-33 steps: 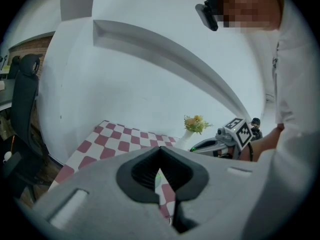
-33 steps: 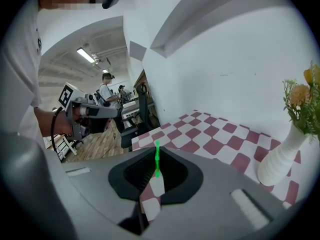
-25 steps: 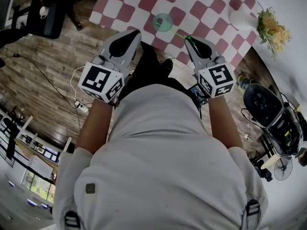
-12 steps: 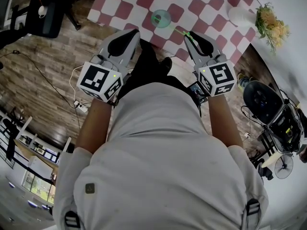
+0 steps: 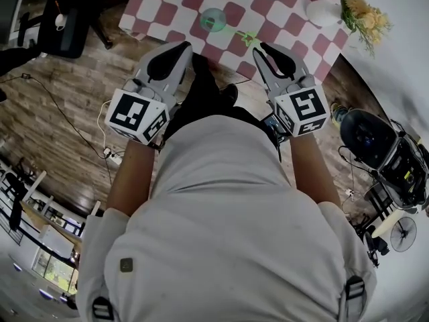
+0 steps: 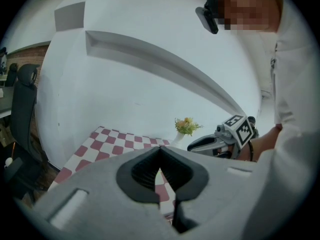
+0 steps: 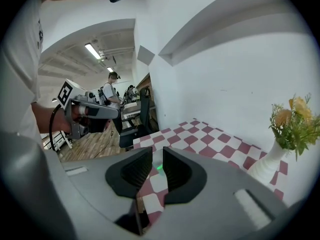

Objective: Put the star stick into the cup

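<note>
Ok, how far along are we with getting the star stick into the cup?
Done: the star stick is picked up, pinched in the right tongs. In hand: it is held over the table near its edge, pointing toward the upright cup. Left: get the stick into the cup and let go; it does not look to be inside yet. The left tongs are shut and empty.

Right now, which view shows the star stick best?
The head view: the star stick shows its star and shaft beyond the right gripper, near the cup. The right gripper view shows only a green sliver between its jaws; the left gripper view, nothing.
</note>
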A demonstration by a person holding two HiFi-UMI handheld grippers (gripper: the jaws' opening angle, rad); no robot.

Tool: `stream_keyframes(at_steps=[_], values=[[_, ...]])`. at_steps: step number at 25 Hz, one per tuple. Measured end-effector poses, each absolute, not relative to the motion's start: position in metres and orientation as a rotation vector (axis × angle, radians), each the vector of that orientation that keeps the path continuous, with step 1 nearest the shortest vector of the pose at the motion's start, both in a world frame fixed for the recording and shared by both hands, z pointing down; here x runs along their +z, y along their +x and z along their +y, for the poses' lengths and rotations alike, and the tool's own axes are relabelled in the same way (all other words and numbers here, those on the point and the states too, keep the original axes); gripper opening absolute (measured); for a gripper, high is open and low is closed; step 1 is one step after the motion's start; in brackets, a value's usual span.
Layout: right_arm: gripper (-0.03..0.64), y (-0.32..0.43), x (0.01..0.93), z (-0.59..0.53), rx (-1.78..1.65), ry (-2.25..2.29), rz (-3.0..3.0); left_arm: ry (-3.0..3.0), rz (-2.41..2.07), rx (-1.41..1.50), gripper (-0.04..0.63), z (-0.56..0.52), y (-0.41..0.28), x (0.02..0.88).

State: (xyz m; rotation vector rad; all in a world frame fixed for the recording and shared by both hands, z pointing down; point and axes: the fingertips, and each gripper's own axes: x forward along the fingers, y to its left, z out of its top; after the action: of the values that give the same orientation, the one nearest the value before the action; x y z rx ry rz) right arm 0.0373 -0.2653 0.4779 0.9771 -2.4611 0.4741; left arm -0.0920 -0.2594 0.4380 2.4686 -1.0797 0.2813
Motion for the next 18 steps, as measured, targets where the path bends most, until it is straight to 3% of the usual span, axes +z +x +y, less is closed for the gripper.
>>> stream_keyframes(at_steps=[18], values=[[0.02,0.083,0.415,-0.192,0.368,1.011,-2.594,2.584,-1.189,0.229,0.005,-0.186,-0.049,0.382]])
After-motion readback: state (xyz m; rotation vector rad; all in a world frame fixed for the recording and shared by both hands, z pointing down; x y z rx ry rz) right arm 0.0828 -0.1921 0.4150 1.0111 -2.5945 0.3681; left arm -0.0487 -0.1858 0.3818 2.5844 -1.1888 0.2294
